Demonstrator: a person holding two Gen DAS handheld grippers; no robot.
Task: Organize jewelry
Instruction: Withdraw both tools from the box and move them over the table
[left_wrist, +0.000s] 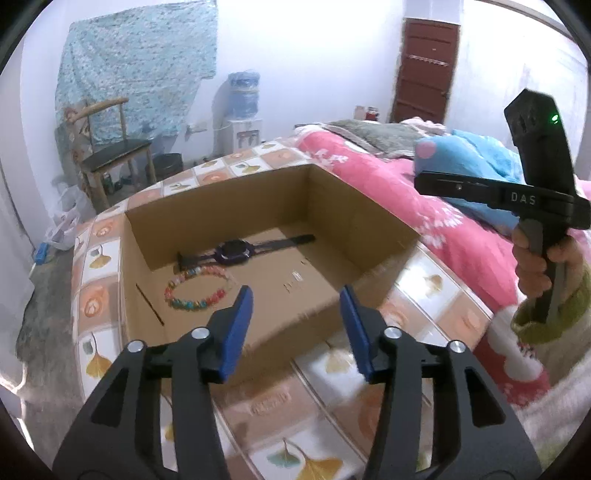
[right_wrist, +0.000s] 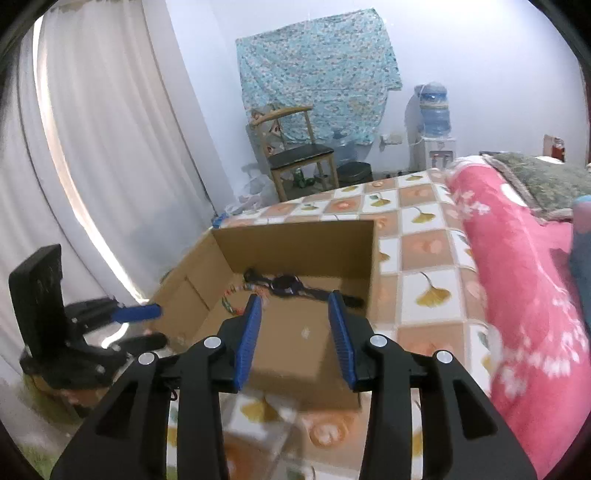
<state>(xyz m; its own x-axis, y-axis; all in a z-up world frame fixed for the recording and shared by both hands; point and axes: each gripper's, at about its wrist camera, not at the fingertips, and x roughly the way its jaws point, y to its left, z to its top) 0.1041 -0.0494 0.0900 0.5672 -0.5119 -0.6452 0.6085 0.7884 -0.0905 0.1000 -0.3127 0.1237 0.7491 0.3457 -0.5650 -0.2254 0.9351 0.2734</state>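
Observation:
An open cardboard box (left_wrist: 207, 206) sits on a tiled-pattern sheet. On its floor lie a dark wristwatch (left_wrist: 236, 249) and a ring of coloured beads, a bracelet (left_wrist: 197, 288). My left gripper (left_wrist: 295, 295) hovers over the box's near rim, open, nothing between its blue pads. In the right wrist view the same box (right_wrist: 295, 243) holds the watch (right_wrist: 286, 285), and a bit of the bracelet (right_wrist: 227, 301) shows at the left wall. My right gripper (right_wrist: 295, 302) stands open above the near side, empty. The right tool's body (left_wrist: 535, 192) appears at the right, held by a hand.
A pink floral blanket (left_wrist: 406, 192) and a blue pillow (left_wrist: 476, 158) lie right of the box. A wooden chair (left_wrist: 110, 155), a water dispenser (left_wrist: 243, 110) and a brown door (left_wrist: 424, 70) stand behind. White curtains (right_wrist: 92, 166) hang at the left in the right wrist view.

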